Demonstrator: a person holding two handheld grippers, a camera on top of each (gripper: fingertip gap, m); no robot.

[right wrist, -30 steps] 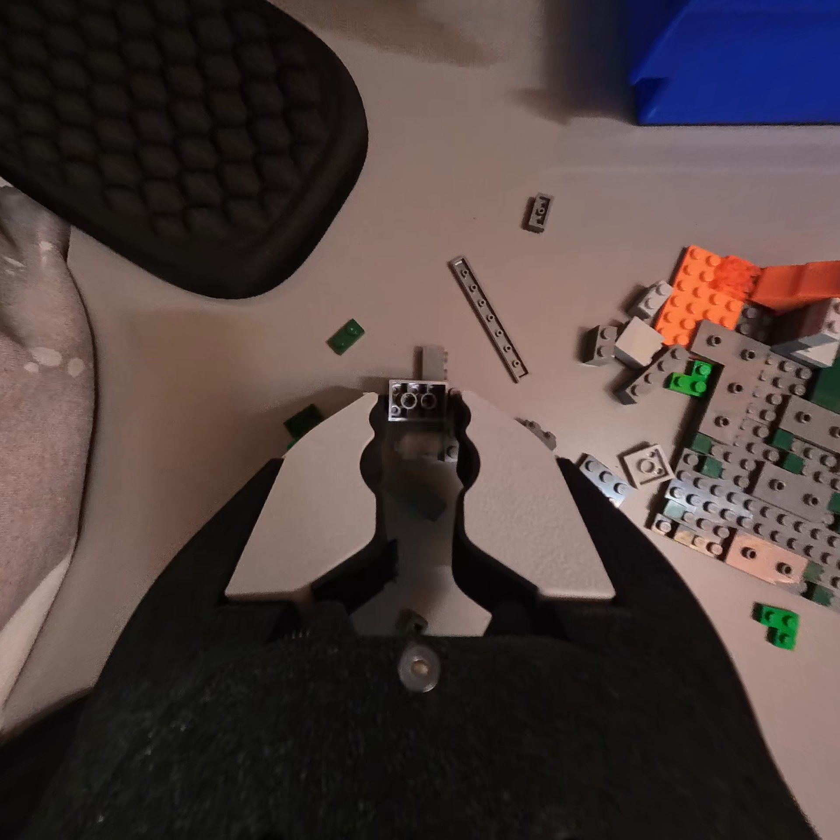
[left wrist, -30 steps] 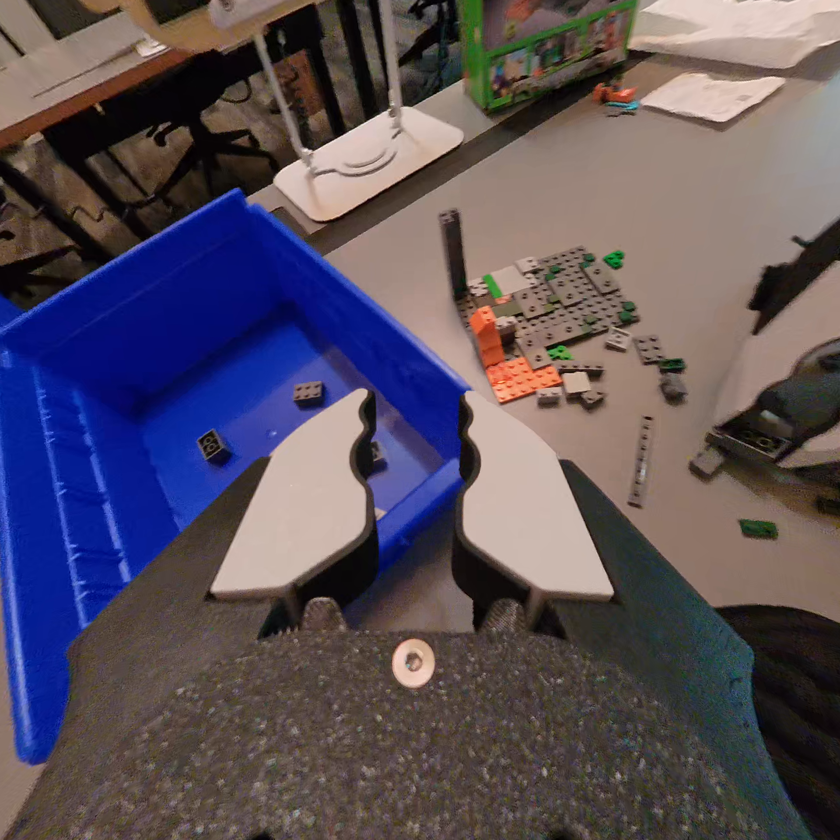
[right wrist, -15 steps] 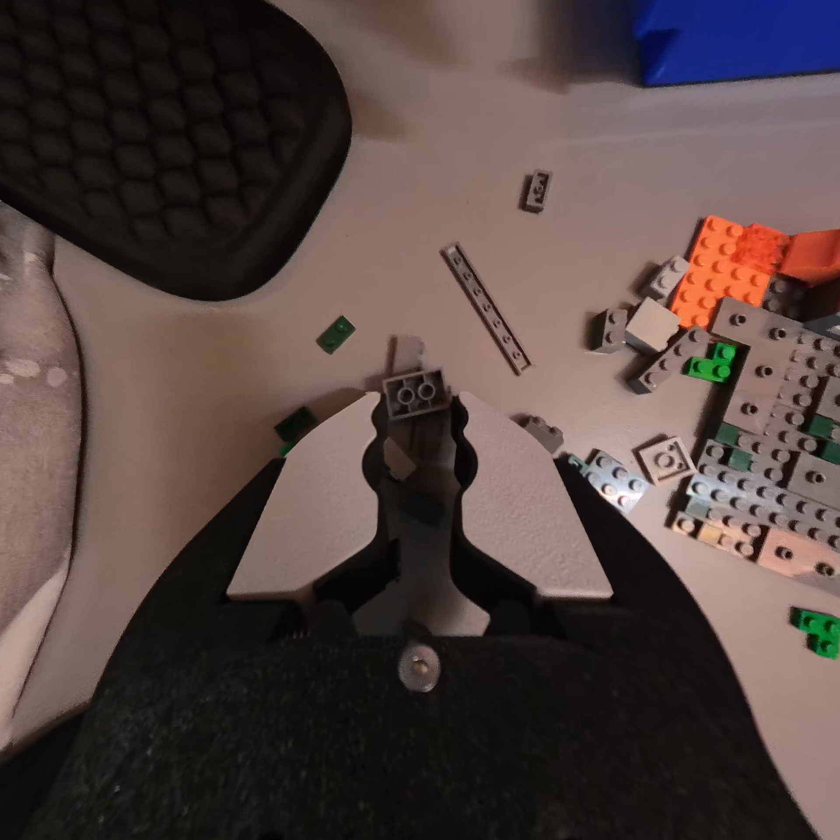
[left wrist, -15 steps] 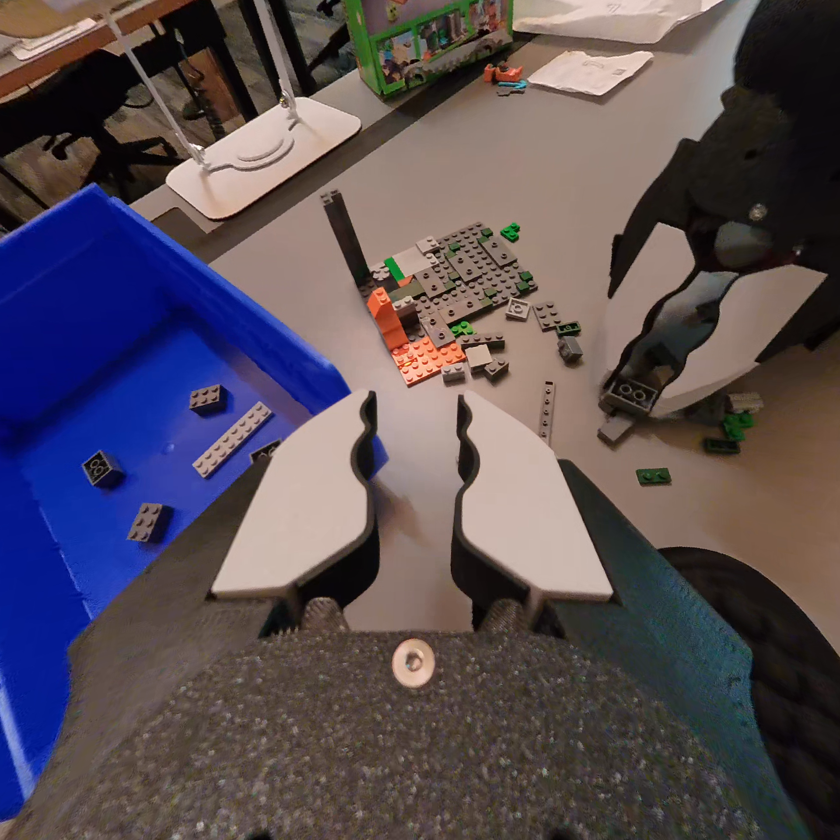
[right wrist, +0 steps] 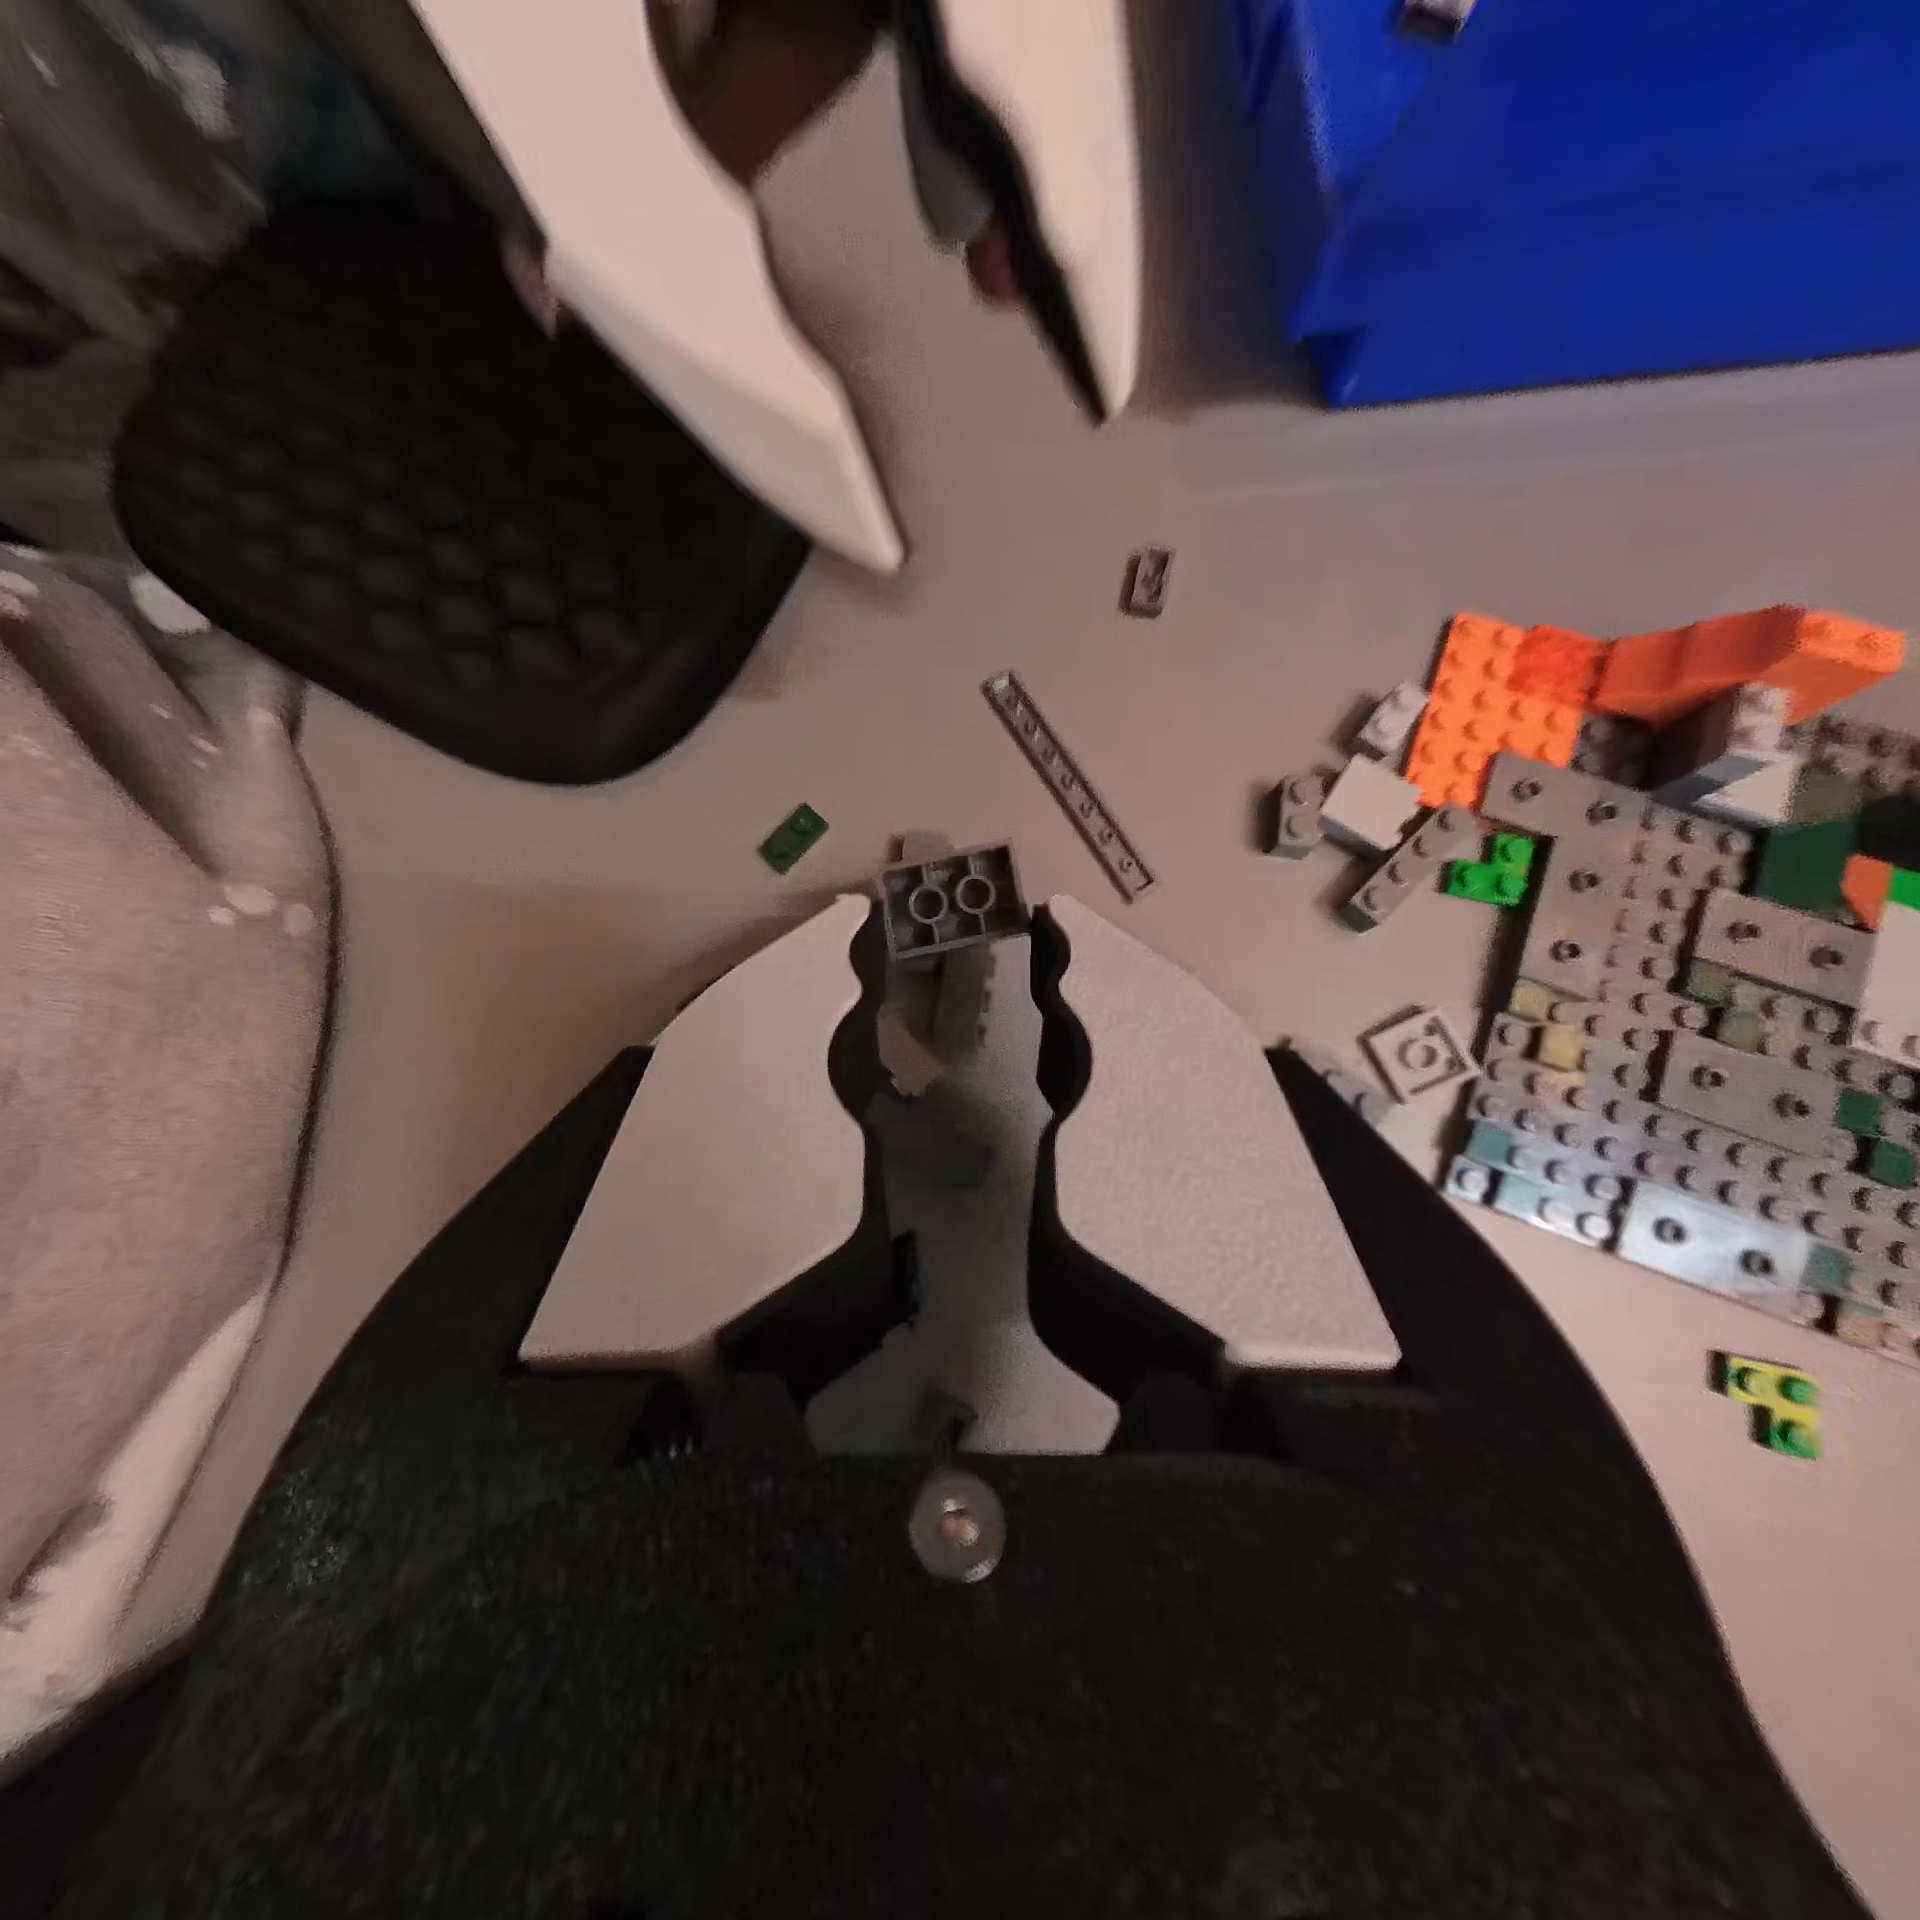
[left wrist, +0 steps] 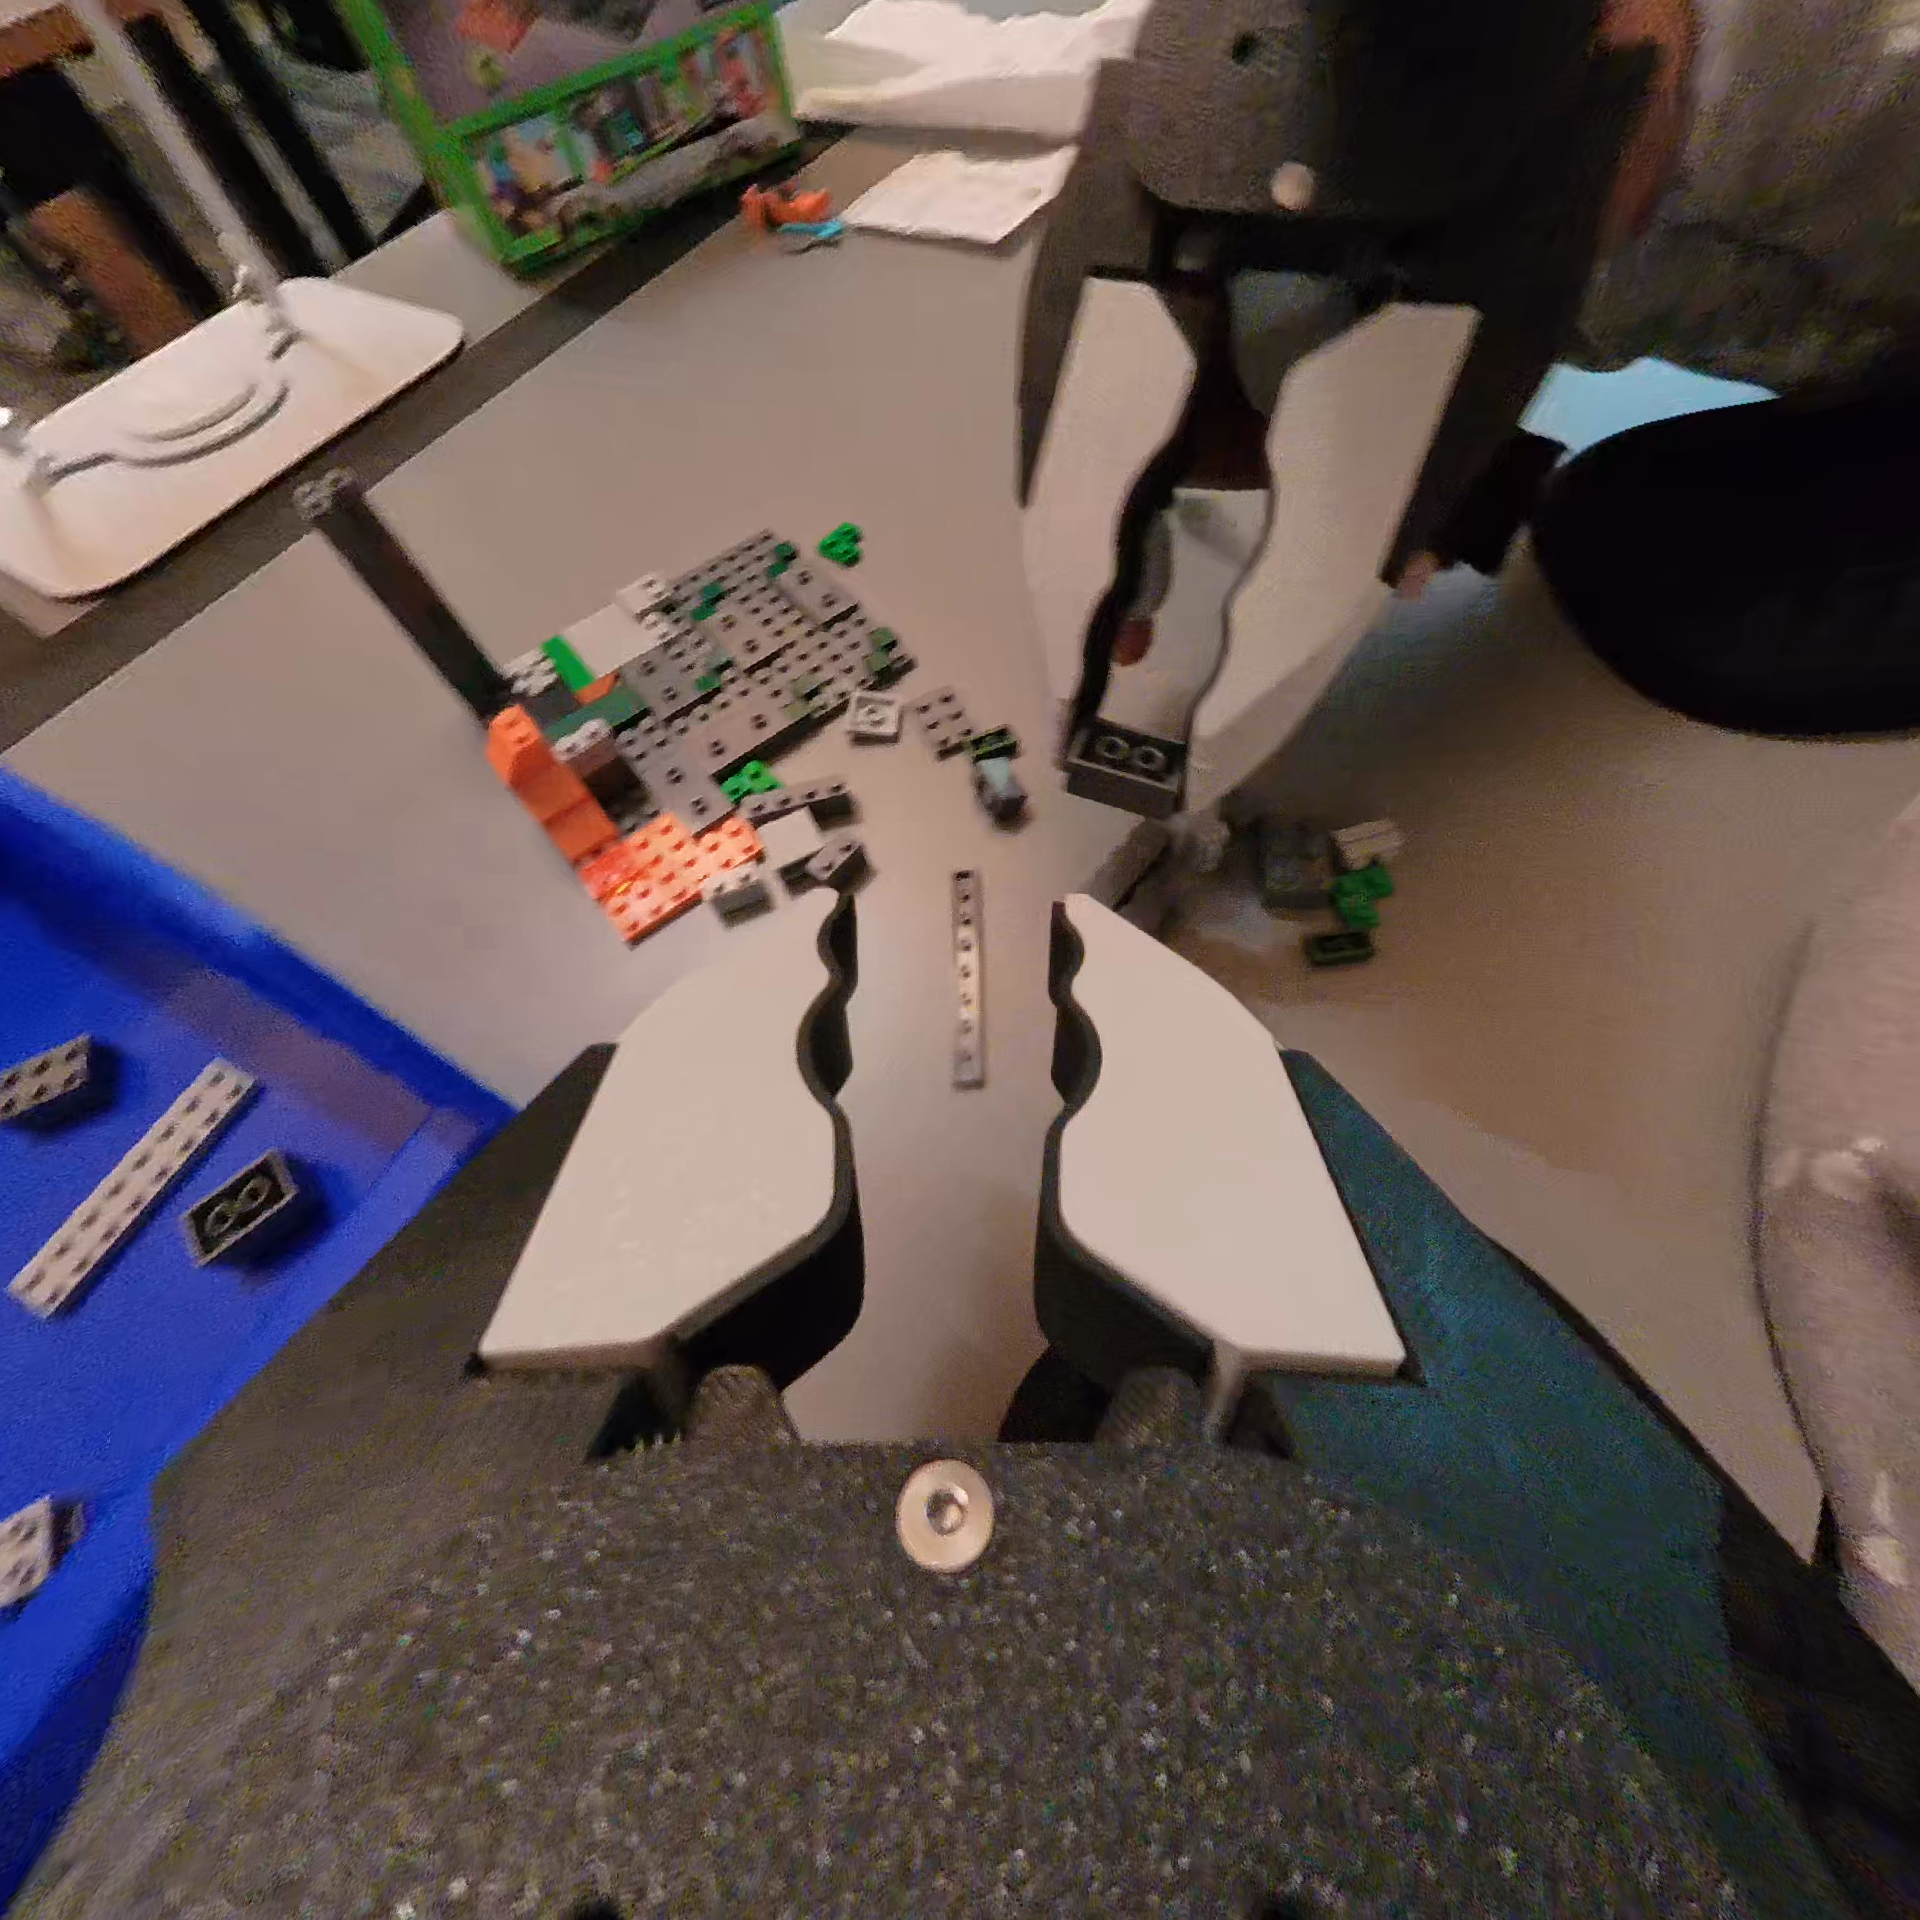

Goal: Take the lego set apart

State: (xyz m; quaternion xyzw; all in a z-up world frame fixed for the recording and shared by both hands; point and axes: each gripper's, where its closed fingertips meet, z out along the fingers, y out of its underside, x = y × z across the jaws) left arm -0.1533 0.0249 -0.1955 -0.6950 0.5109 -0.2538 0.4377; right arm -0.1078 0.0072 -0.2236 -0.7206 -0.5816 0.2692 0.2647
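Note:
The partly built lego set [left wrist: 717, 707] of grey, green and orange plates lies on the grey table, with a tall dark column [left wrist: 400, 592] at its left; it also shows in the right wrist view [right wrist: 1704, 1049]. My left gripper [left wrist: 951, 914] is open and empty above a long thin grey plate [left wrist: 966, 977]. My right gripper [right wrist: 951, 912] is shut on a small grey brick [right wrist: 951, 899] held above the table; the brick also shows in the left wrist view [left wrist: 1127, 767]. The two grippers face each other.
A blue bin [left wrist: 156, 1039] with several loose pieces stands at the left. Loose bricks lie around the set, and small green pieces [left wrist: 1351, 904] lie at the right. A black pad [right wrist: 447, 540], a green box [left wrist: 582, 114], papers [left wrist: 956, 192] and a white stand base [left wrist: 208, 405] border the area. Across from one pair of fingers to the other is roughly 7 cm. It is some 6 cm from my right tips to the long thin grey plate [left wrist: 966, 977]. Look for it in the right wrist view [right wrist: 1069, 783] too.
My left gripper has swung right from over the blue bin to above the table, toward the right gripper. The right gripper has kept hold of the grey brick and risen a little.

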